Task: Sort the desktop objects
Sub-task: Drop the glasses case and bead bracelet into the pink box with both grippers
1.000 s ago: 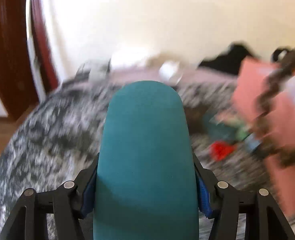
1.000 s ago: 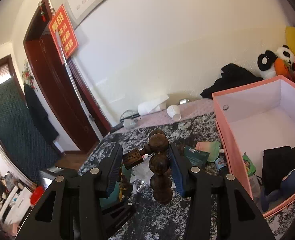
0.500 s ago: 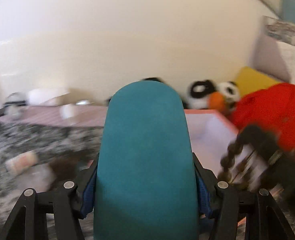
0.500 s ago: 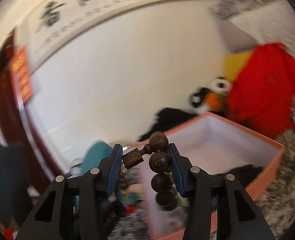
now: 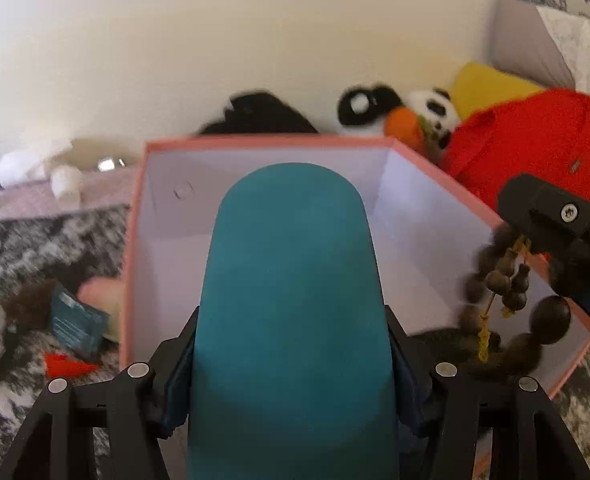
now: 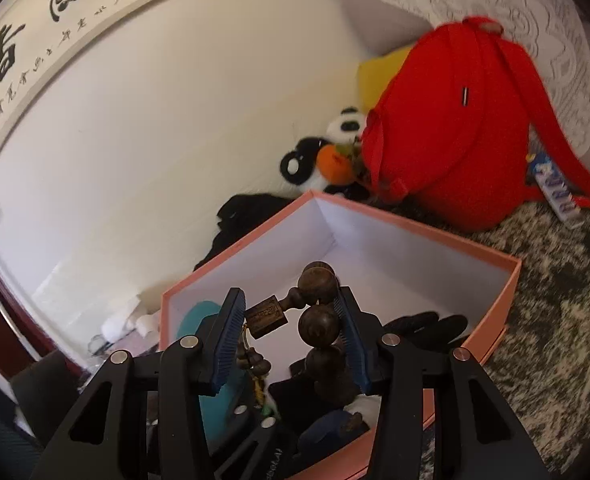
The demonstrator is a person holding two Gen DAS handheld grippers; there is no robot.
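Now over the pink box (image 5: 447, 196). Left gripper (image 5: 291, 360) clamped half-wide on a teal case (image 5: 291, 300), poised above the box's open middle. Right gripper (image 6: 291, 336) pinched on a string of wooden beads (image 6: 319, 320), loops dangling inside the near wall. Likely trouble: beads snagging on a pad at release, or draping over the rim; case tipping onto the dark cloth (image 6: 423, 324) and bouncing out.

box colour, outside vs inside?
The box is salmon pink outside with a white interior. The right wrist view shows it best, rim and inner walls both clear.
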